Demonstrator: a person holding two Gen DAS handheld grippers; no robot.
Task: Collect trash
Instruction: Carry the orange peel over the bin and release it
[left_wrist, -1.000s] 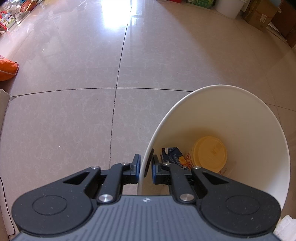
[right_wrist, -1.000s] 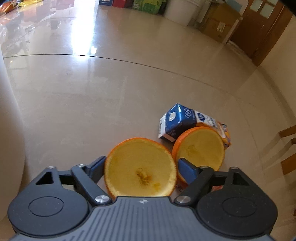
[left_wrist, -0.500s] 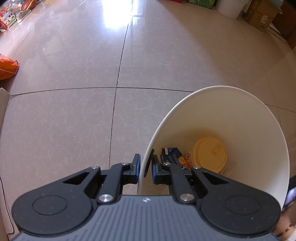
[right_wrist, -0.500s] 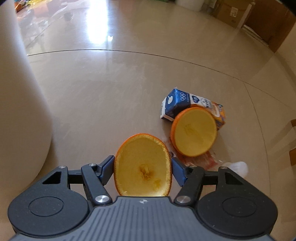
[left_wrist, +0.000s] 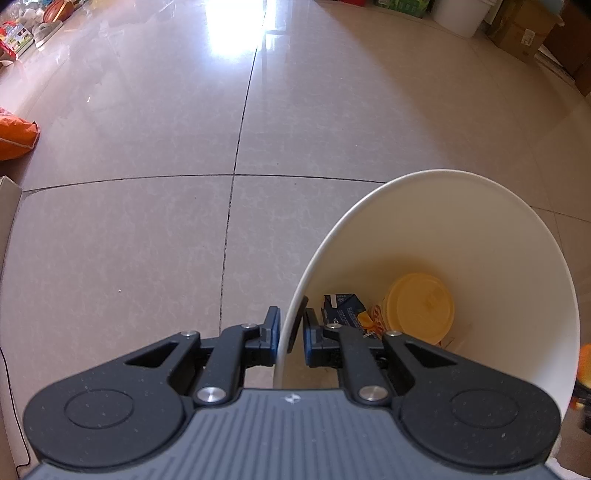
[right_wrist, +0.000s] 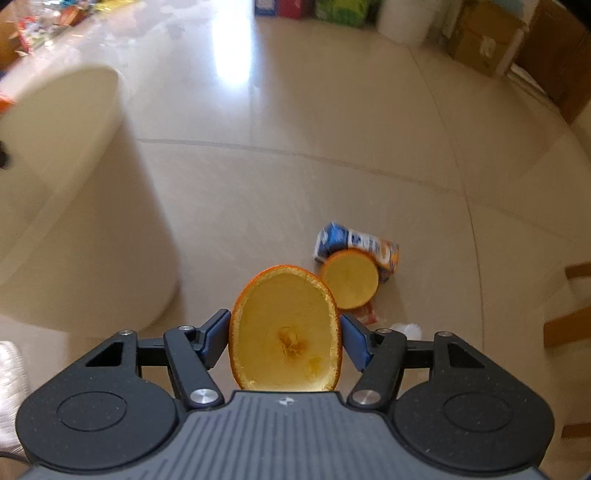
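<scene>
Since a second ago our right tool (right_wrist: 284, 341) has risen away from the floor with the hollowed orange half (right_wrist: 284, 332), and the white bin (right_wrist: 70, 199) has swung further into the right wrist view; our left tool (left_wrist: 289, 334) has not shifted on the bin rim.

We have the right tool clamped on the orange half, one blue pad on each side of the peel, the scooped-out yellow inside facing the camera and squeezed into a tall oval. Below and beyond it, a second orange half (right_wrist: 350, 278) sits on the tiled floor (right_wrist: 280, 184), leaning against a blue and white milk carton (right_wrist: 354, 240) that lies on its side. Just beside that half we see a scrap of red wrapper (right_wrist: 365, 314) and a small white crumpled piece (right_wrist: 406, 328). This view is blurred, so we cannot read the finer details.

Our left tool is pinched on the near wall of the white bin (left_wrist: 480, 236), one finger outside and one inside, with the rim between them. Inside the bin, at the bottom, we see a yellow round lid (left_wrist: 421, 306) and a dark blue carton (left_wrist: 341, 308) next to it. An orange bag (left_wrist: 16, 134) lies at the left edge of the left wrist view, well apart from the bin.
</scene>
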